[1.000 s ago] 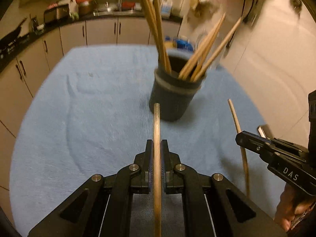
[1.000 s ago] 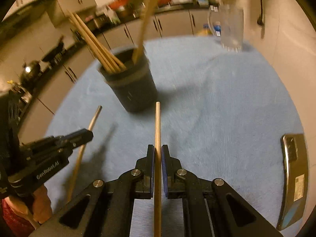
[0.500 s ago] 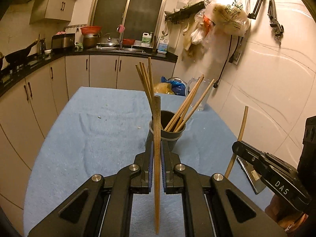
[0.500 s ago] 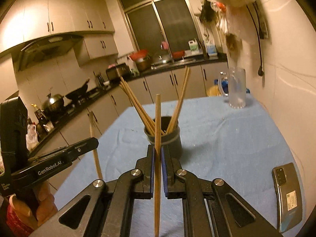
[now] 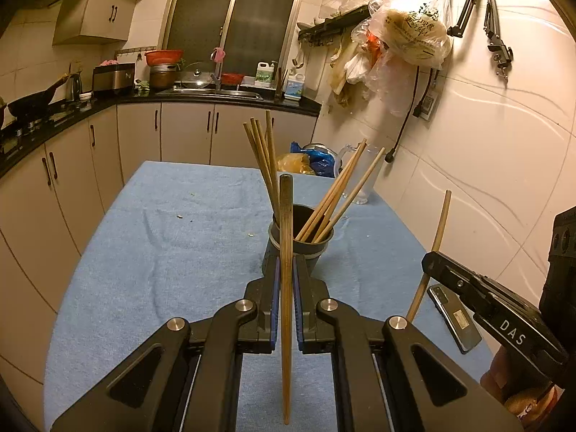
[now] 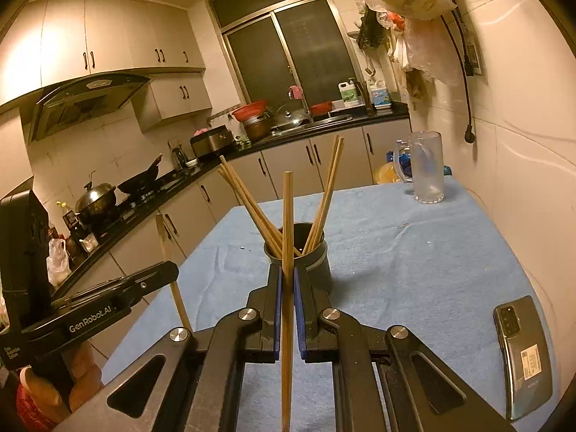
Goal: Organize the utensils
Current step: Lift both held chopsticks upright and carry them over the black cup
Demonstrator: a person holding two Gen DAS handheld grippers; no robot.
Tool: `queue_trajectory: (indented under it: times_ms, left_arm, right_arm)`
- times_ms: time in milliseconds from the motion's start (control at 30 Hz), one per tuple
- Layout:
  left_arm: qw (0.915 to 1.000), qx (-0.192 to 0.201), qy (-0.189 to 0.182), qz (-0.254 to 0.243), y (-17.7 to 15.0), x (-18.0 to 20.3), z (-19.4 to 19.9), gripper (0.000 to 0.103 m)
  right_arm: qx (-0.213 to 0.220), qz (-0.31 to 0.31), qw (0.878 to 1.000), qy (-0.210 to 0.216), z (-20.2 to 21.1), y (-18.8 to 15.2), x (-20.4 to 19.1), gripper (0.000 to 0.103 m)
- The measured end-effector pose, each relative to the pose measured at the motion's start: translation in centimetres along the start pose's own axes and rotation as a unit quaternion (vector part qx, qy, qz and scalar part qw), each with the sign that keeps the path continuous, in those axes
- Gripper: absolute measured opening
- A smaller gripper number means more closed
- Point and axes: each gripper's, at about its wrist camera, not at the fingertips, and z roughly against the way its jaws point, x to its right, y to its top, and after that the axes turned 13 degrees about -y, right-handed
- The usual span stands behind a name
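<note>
A dark round holder (image 5: 312,238) (image 6: 316,256) with several wooden chopsticks (image 5: 340,190) (image 6: 325,194) stands mid-table on the blue cloth (image 5: 162,252). My left gripper (image 5: 285,280) is shut on one upright chopstick (image 5: 286,252), just in front of the holder. My right gripper (image 6: 287,284) is shut on another upright chopstick (image 6: 287,237), also in front of the holder. Each shows in the other's view: the right gripper (image 5: 428,260) with its chopstick (image 5: 433,248), the left gripper (image 6: 172,270) with its chopstick (image 6: 169,255).
A phone (image 6: 523,356) (image 5: 454,318) lies on the cloth near the right edge. A glass mug (image 6: 424,171) stands at the far right by the tiled wall. Cabinets and counter (image 5: 72,165) run along the left and back. Bags (image 5: 403,36) hang on the wall.
Both grippers have tilted up from looking down at the table to a level view and drawn back from the holder. Both chopsticks now stand upright in the jaws.
</note>
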Motion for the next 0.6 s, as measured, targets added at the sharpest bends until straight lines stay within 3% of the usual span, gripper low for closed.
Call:
queue_trajectory:
  times_ms: [600]
  left_arm:
    - [0.9999, 0.012, -0.008, -0.002, 2.2, 0.7, 0.3, 0.007]
  right_arm:
    - [0.011, -0.031, 0.999, -0.005, -0.4, 1.5, 1.2, 0.007]
